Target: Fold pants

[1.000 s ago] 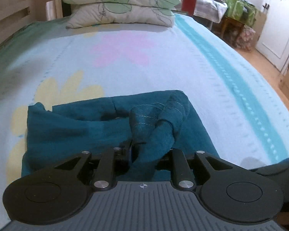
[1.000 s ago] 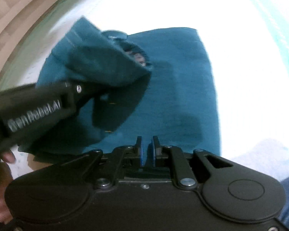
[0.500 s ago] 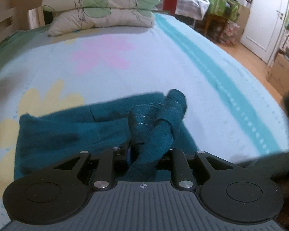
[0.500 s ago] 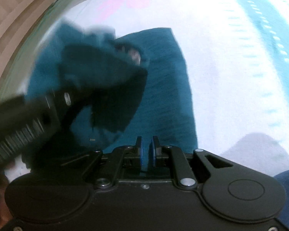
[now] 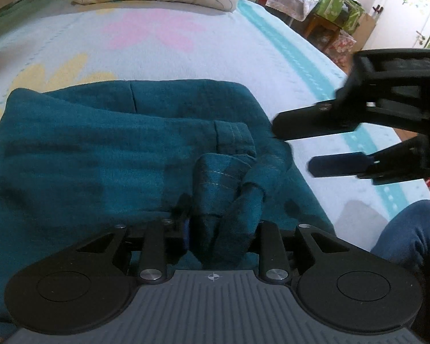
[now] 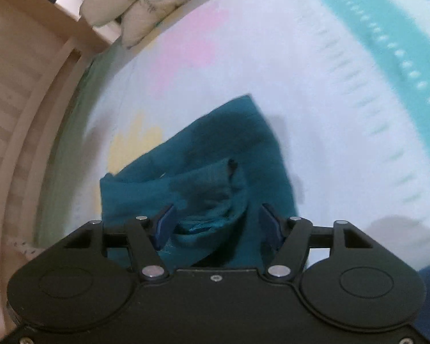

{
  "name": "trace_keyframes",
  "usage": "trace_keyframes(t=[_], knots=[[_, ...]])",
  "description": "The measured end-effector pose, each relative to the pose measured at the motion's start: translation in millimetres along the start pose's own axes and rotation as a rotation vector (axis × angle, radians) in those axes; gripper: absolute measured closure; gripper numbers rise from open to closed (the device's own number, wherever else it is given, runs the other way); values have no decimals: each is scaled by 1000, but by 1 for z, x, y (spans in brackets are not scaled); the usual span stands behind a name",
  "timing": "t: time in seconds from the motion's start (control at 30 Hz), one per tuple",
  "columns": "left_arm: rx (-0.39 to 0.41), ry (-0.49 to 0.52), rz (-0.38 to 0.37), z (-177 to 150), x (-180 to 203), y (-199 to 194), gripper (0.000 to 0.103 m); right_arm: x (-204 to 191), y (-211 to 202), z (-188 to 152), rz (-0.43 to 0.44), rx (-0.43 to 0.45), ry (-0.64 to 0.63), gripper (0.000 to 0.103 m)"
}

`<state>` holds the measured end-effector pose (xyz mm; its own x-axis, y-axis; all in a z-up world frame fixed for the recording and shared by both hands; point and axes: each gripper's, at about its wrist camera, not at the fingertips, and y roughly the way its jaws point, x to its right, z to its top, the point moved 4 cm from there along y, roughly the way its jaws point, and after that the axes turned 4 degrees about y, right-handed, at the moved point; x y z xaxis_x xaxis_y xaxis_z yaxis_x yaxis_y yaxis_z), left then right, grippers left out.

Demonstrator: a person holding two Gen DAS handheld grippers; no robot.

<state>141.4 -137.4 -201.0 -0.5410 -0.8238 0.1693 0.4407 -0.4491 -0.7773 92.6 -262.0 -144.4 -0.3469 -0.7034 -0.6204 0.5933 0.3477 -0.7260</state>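
No words, brands, numbers or labels can be read in either view. The only mark is a small crosshair sign, a circle crossed by two lines, on the ribbed grey plate (image 5: 215,301) at the near end of the left gripper (image 5: 222,223), at the middle of the plate's front edge.

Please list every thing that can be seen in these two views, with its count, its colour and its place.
pants: one, teal, folded on the bed, a bunched end between the left gripper's fingers
bedspread: one, pale blue with pink and yellow flowers and a turquoise stripe, under the pants
pillows: two, cream with green leaves, stacked at the bed's head
left gripper: black, shut on the pants, jaws just easing open
right gripper: black, open, jaws just opened, beside the pants' right edge
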Motion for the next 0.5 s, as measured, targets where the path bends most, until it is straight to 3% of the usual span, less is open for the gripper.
trace_keyframes(t=[0.2, 0.37, 0.5], knots=[[12, 58, 25, -3, 7, -1, 76, 7, 27, -1, 36, -82, 84, 35], [31, 122, 56, -5, 16, -2, 76, 10, 25, 1, 58, -95, 113, 35], [62, 268, 103, -9, 37, -6, 76, 22, 29, 3, 65, -114, 165, 35]])
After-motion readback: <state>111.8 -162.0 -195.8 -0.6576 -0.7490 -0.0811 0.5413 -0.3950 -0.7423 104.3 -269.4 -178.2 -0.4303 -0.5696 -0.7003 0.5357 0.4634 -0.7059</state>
